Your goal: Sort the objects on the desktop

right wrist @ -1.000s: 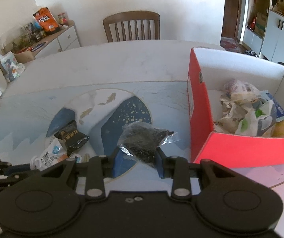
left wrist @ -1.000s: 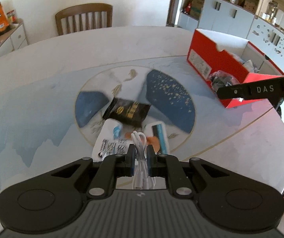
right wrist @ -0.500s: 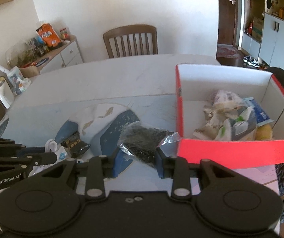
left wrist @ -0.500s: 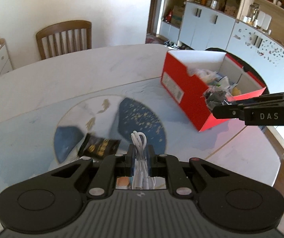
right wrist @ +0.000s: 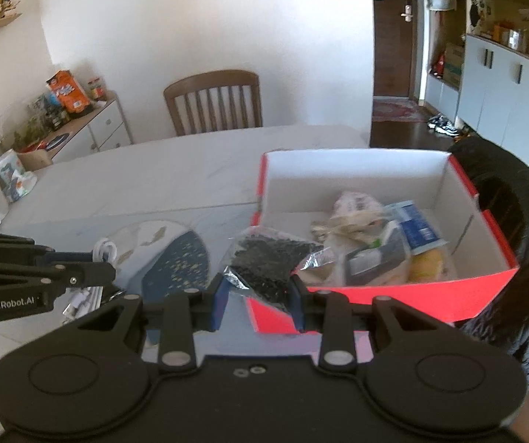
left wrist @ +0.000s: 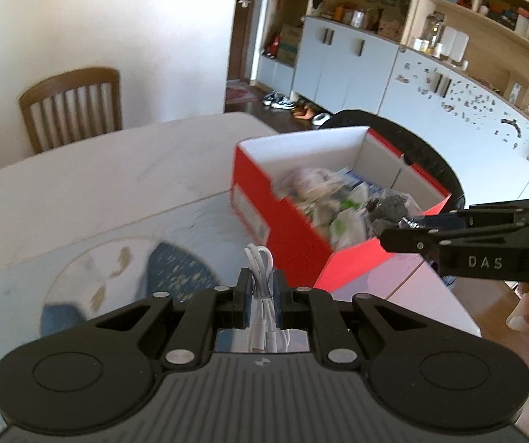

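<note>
My left gripper (left wrist: pixel 260 288) is shut on a coiled white cable (left wrist: pixel 260 269) and holds it above the table, left of the red box (left wrist: pixel 294 243). My right gripper (right wrist: pixel 259 295) is shut on a clear bag of black bits (right wrist: pixel 268 262) at the box's near left corner (right wrist: pixel 375 295). That bag also shows in the left wrist view (left wrist: pixel 393 210), over the box's near end. The box holds several packets (right wrist: pixel 360 214). The left gripper and cable (right wrist: pixel 103 249) show in the right wrist view at the left.
A wooden chair (right wrist: pixel 214 101) stands at the table's far side. A black chair back (right wrist: pixel 504 199) is behind the box. A sideboard with snacks (right wrist: pixel 65 110) is at the far left. Cabinets (left wrist: pixel 430 85) line the right wall. The table edge (left wrist: pixel 449 302) runs right of the box.
Both grippers have lifted and moved right toward the red box. The bag now hangs at the box's near left corner. The cable has risen off the pile of items on the table.
</note>
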Motion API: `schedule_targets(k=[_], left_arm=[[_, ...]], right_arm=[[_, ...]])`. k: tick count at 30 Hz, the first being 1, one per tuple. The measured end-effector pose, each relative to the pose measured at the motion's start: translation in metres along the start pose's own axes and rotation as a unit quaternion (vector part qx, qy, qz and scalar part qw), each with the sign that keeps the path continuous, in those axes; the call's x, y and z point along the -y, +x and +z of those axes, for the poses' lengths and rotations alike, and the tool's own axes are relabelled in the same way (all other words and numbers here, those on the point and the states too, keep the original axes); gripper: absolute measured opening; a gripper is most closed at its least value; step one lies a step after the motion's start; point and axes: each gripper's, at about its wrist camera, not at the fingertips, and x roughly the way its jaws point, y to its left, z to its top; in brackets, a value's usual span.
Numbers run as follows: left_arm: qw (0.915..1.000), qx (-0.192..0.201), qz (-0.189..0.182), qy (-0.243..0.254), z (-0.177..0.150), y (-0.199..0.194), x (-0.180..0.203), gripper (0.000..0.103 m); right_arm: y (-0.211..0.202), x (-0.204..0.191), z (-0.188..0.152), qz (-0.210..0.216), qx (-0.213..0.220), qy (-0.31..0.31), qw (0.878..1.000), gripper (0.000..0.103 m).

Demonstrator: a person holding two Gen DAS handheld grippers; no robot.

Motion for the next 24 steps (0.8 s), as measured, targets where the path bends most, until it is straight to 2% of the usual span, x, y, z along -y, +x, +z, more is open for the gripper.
schedule_targets(k=[6,15,24], left_arm=[[0.9998,0.009,-0.012,0.013,0.024,0.018,0.025,0.011],[0.9993,-0.001,-0.029,0.021,0.052,0.05,0.056,0.011],[0.9995,-0.005,-0.021,0.025,0.075,0.084,0.077,0.011]], right_arm=[[-0.004,0.03,0.006,-0.015,0.005,0.007,1.0,0.033],[-0.005,0.067,0.013,-0.031,0.003,0.004,1.0,0.033],[0.007,0.1,0.019,-0.035,-0.009,0.005,0.999,0.033]])
